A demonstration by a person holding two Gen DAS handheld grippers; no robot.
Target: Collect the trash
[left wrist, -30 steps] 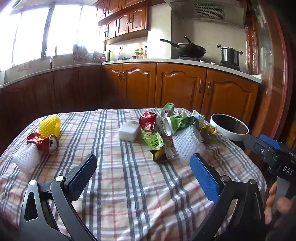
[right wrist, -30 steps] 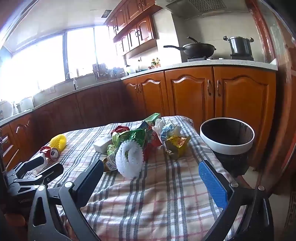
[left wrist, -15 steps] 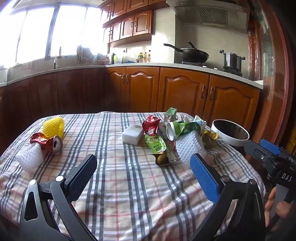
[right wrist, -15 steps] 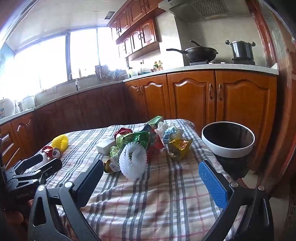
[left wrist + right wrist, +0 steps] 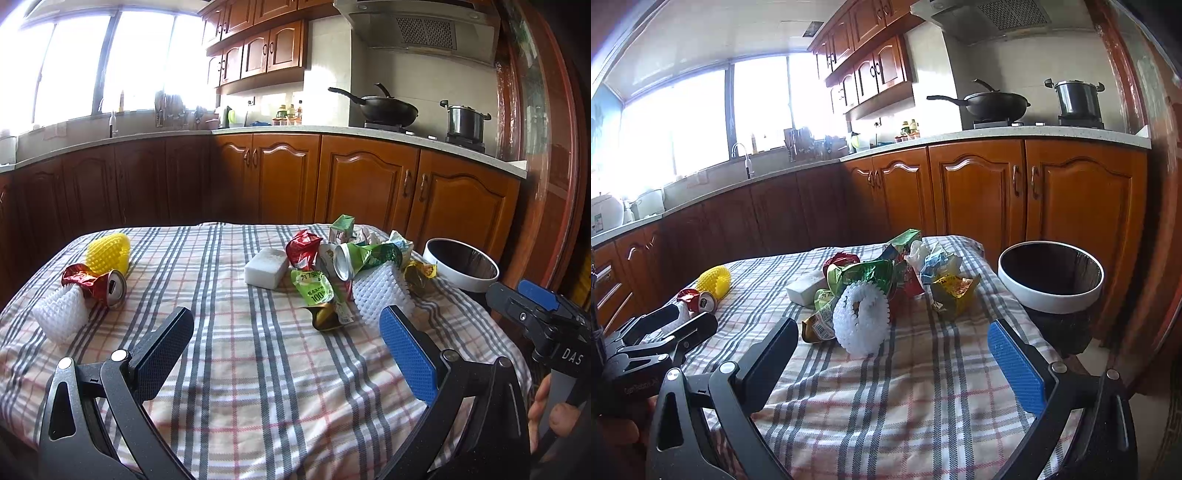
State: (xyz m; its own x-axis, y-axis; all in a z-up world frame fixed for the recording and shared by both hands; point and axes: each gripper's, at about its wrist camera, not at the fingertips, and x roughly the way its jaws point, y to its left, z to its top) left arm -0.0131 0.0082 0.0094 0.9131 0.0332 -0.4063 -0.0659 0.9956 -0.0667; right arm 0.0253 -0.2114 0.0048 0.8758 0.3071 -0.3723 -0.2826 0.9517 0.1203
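On the table: 2 white foam nets (image 5: pixel 380 295) (image 5: pixel 61 314), 1 yellow foam net (image 5: pixel 109 253), 2 crushed cans (image 5: pixel 107 282) (image 5: pixel 354 256), 1 white block (image 5: pixel 266 267), 1 green carton (image 5: pixel 341 229). Beside it, 1 bin (image 5: pixel 460 264). On the stove, 1 wok (image 5: pixel 388 109) and 1 pot (image 5: pixel 465 122).

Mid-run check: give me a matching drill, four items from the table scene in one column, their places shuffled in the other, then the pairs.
1. yellow foam net
2. white foam block
3. trash bin
4. yellow snack wrapper

A. beside the table, off its right edge
B. far left of the cloth, behind the crushed red can
C. right end of the pile, nearest the bin
D. just left of the pile

Pairs: 1-B, 2-D, 3-A, 4-C
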